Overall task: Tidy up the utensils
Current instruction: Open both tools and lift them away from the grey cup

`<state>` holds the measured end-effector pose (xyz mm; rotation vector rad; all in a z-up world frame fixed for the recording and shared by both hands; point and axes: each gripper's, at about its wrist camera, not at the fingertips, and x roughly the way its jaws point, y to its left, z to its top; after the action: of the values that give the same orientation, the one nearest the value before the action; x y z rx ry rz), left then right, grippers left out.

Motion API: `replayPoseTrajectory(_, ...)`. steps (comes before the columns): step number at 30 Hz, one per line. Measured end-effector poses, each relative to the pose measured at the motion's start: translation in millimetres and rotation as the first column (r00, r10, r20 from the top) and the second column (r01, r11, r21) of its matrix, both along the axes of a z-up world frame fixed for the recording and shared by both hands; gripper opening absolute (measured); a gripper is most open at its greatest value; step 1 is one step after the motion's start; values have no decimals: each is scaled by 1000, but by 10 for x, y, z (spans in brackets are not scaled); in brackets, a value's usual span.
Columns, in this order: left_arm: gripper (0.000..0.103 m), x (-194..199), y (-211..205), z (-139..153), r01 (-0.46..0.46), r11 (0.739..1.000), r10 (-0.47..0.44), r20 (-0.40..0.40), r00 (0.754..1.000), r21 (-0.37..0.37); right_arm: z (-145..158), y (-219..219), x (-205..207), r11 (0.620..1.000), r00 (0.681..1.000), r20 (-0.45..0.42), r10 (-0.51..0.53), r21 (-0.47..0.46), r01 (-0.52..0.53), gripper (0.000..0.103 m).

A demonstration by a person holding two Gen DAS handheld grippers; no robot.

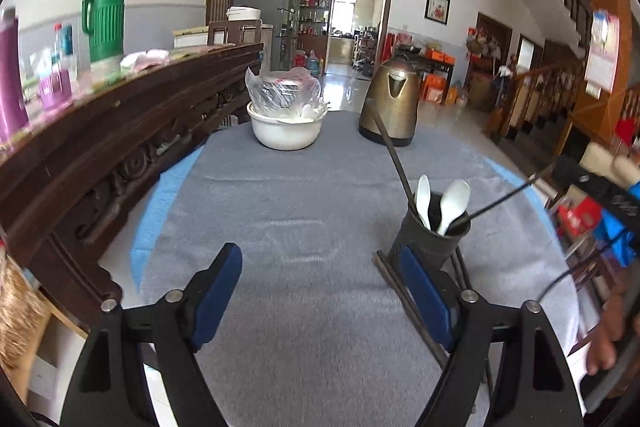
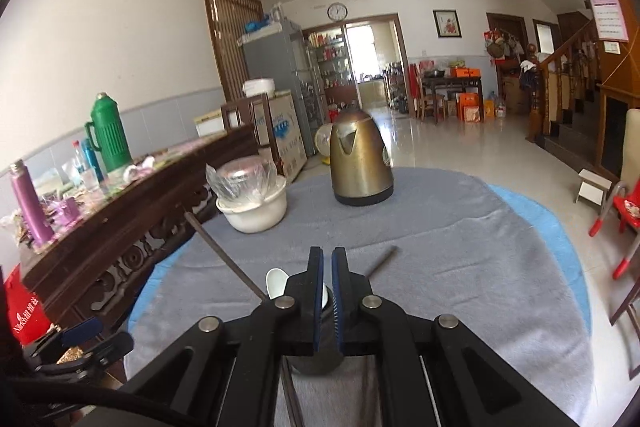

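Holding chopstick (image 1: 504, 201) over holder (image 1: 434, 239), right hand-held gripper (image 2: 327, 269); labels unreadable.

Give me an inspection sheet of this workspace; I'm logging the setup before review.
Surface: grey cloth over a blue cover.
Job's things: dark holder with two white spoons and chopsticks; loose chopsticks beside it.
Clutter: kettle, white basin holding a bagged bowl.
Grippers: left gripper open, empty; right gripper shut on a chopstick.
Cables: black cable.
Surroundings: wooden sideboard, green thermos.
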<state>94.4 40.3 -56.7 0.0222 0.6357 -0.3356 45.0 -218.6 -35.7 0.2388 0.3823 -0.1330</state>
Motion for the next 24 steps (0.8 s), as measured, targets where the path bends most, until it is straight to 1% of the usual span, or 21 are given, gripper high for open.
replayPoseTrajectory(1, 84, -36, -37, 16, 2, 1000, -2, 3, 1000, 21, 25, -19, -73, 1000, 1000, 6, 1, 5, -1, 12)
replayPoseTrajectory(2, 84, -84, -86, 39, 1, 999, -2, 13, 1000, 48, 47, -53, -187, 1000, 1000, 19, -3, 11, 3, 21)
replayPoseTrajectory(3, 85, -125, -117, 58, 1, 998, -3, 22, 1000, 65, 64, -79, -277, 1000, 999, 34, -7, 12, 6, 33)
replayPoseTrajectory(4, 86, -173, -152, 81, 3, 997, -5, 34, 999, 80, 87, -106, -380, 1000, 999, 51, -15, 5, 15, 41)
replayPoseTrajectory(5, 86, -221, -186, 105, 6, 995, -11, 45, 999, 95, 113, -116, -450, 1000, 998, 63, -24, -4, 24, 69)
replayPoseTrajectory(6, 88, -286, -231, 135, 11, 994, -17, 55, 998, 113, 128, -143, -584, 999, 995, 94, -35, -10, 36, 78)
replayPoseTrajectory(9, 89, -433, -320, 187, 13, 989, -24, 72, 997, 150, 163, -235, -820, 999, 991, 123, -49, -2, 50, 78)
replayPoseTrajectory(13, 89, -598, -418, 240, 23, 981, -39, 78, 996, 191, 129, -386, -1032, 999, 993, 111, -42, 29, 39, 76)
replayPoseTrajectory(17, 89, -752, -497, 279, 31, 973, -51, 81, 995, 229, 110, -415, -1186, 999, 993, 104, -53, 5, 53, 74)
replayPoseTrajectory(21, 89, -850, -539, 277, 33, 967, -53, 72, 996, 254, 104, -467, -1315, 998, 994, 98, -56, 23, 54, 74)
replayPoseTrajectory(24, 89, -896, -536, 258, 36, 963, -54, 62, 997, 267, 103, -473, -1386, 998, 994, 93, -60, 16, 59, 74)
